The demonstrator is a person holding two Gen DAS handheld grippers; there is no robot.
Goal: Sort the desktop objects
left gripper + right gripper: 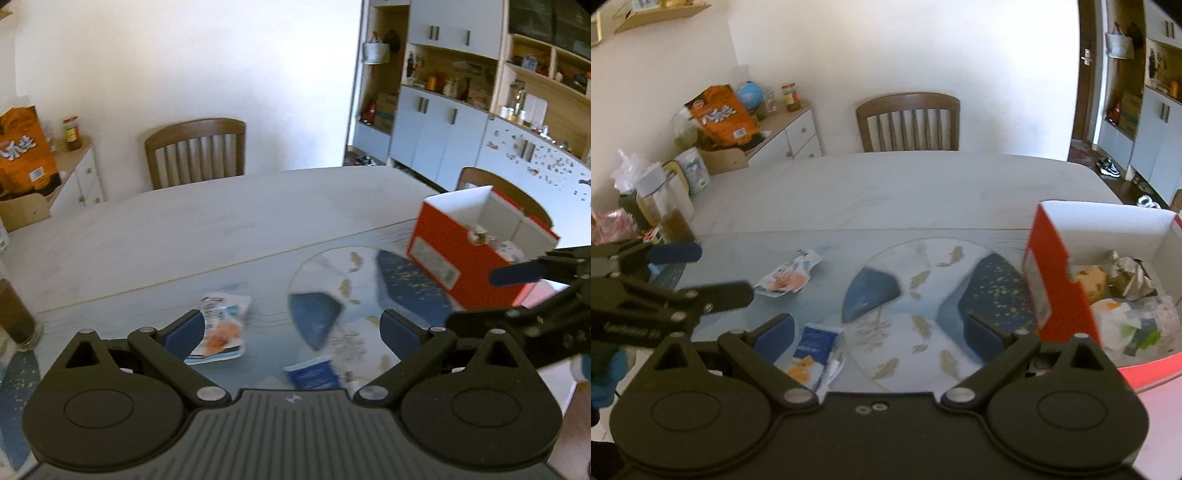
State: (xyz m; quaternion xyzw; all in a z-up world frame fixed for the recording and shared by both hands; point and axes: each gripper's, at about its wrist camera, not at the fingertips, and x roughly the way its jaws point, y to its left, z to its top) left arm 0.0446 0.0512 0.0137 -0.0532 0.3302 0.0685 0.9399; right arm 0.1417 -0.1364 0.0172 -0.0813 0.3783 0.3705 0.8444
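Note:
Two snack packets lie on the patterned table mat (923, 295). A white and orange packet (221, 328) (786, 275) rests left of the mat's round picture, and a blue packet (314, 374) (812, 350) lies nearer me. My left gripper (291, 332) hovers open above them, empty, its left pad beside the white packet. My right gripper (879, 328) is open and empty too, with the blue packet by its left pad. A red box (476, 251) (1108, 295) with white inner walls stands at the right, holding several wrappers and snacks.
A wooden chair (908, 122) stands at the table's far side. A dark jar (14, 314) and bottles (665, 206) sit at the table's left edge. A side cabinet (786, 136) carries an orange bag. Shelving (480, 92) fills the right background.

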